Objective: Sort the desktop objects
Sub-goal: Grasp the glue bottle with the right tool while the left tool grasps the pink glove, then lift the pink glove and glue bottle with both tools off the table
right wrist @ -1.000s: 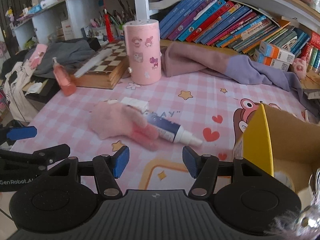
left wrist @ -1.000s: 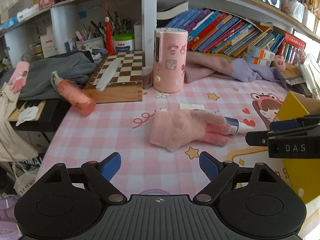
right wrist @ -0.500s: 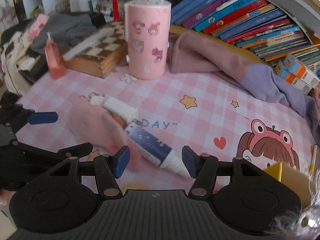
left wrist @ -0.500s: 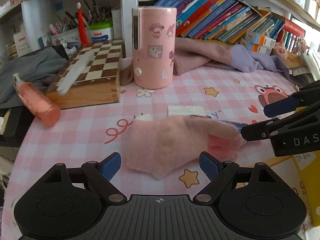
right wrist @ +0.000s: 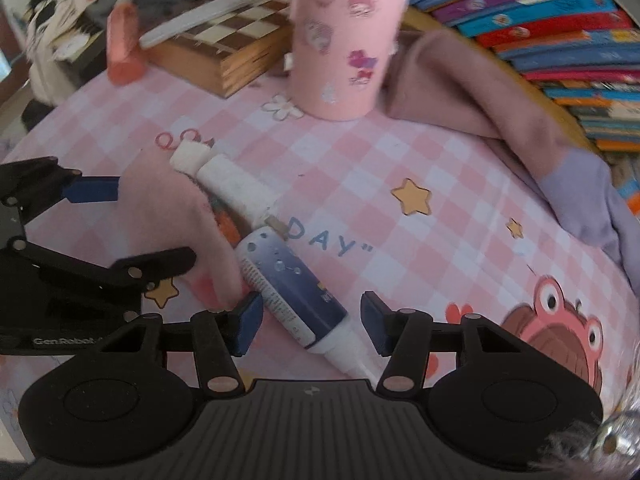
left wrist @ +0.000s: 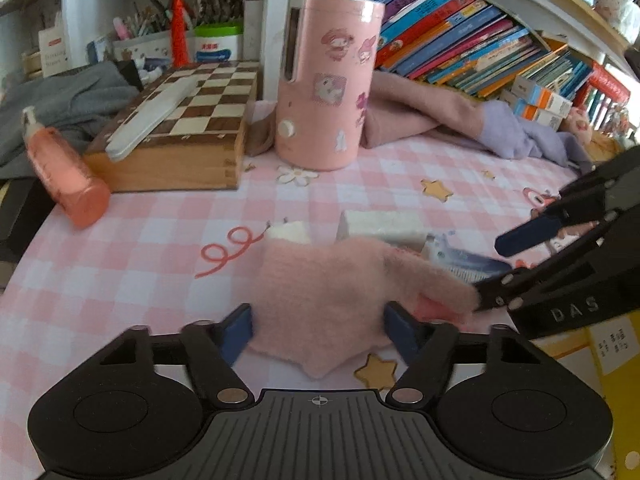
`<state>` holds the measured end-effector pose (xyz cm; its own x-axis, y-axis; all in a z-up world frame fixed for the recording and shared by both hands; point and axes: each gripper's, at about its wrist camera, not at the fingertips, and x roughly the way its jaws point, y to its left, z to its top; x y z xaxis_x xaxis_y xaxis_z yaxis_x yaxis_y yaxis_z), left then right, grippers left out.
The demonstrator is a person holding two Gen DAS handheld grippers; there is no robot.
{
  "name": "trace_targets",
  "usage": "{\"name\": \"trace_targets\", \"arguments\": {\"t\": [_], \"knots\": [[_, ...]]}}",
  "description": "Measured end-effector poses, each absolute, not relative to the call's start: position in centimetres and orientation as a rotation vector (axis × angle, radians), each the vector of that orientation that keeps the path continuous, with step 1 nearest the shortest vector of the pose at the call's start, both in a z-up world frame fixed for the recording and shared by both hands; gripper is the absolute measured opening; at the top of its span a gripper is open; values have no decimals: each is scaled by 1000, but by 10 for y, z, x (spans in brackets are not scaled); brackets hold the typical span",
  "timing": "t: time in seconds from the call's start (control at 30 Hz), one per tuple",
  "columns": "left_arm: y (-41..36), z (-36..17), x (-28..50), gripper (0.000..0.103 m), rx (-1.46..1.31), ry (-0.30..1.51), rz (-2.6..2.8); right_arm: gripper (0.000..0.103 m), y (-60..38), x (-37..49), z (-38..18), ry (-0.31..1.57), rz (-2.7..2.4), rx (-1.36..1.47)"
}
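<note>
Right wrist view, lower centre: right gripper (right wrist: 311, 322) jaws spread astride tube (right wrist: 286, 284); overlapping glove (right wrist: 168, 216) may snag.

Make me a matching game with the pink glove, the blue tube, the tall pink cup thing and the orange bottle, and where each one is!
Things:
1. pink glove
2. blue tube
3. tall pink container
4. orange bottle

Places:
A. lying tipped beside the chessboard
B. between the open fingers of the right gripper
C. standing upright near the books
D. between the open fingers of the left gripper

Pairs: 1-D, 2-B, 3-C, 4-A
</note>
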<state>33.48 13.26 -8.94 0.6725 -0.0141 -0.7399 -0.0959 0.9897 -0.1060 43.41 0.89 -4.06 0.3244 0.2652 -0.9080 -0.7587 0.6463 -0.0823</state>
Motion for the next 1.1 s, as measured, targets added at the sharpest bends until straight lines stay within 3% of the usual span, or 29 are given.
{"name": "trace_targets", "arguments": {"t": [0.2,0.3,0.43,0.57,1.1], "knots": [[135,-84,325,29,-153,855,32,49,27,441,-53,1064,795,-613],[136,-77,313,23,-180,844,39,47,34,442,-55,1060,821,-632],[140,-64,289,22,-236,818,40,43,34,443,-57,1066,835,-621],[148,-52,266,22,-321,789,34,30,29,441,-56,1100,837,-573],[164,-12,221,22,-353,718,35,30,-8,383,-32,1100,723,-253]]}}
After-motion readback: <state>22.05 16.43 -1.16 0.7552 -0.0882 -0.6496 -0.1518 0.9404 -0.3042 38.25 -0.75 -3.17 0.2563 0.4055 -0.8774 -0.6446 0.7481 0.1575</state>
